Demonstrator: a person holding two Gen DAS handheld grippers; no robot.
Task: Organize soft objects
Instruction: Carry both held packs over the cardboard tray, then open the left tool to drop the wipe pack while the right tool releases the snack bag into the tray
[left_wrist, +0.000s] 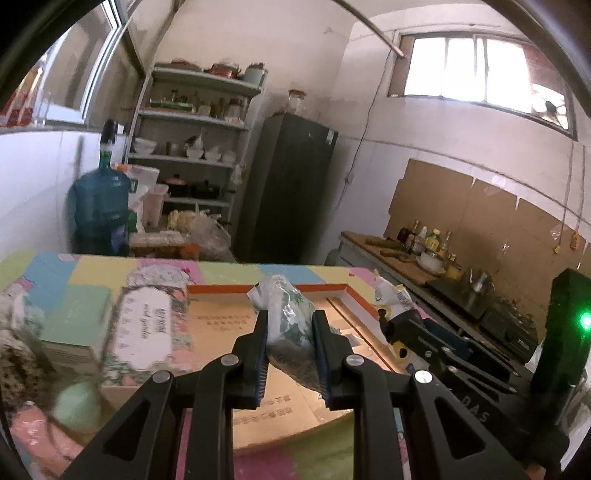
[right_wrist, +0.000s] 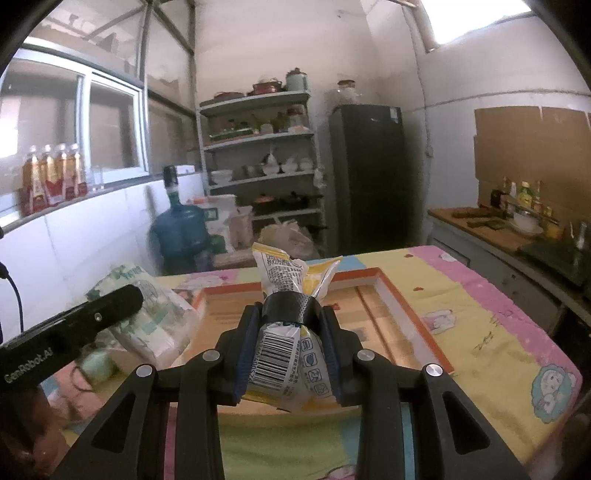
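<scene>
- The left gripper (left_wrist: 290, 334) has its fingers clamped on a green-and-white tissue pack (left_wrist: 290, 321), held up above the flat cardboard box (left_wrist: 221, 325).
- The box lies on the bench (right_wrist: 480, 332), under a pastel cloth.
- The right gripper (right_wrist: 290, 336) has its fingers clamped on a yellow snack bag (right_wrist: 284, 354), above the box too.
</scene>
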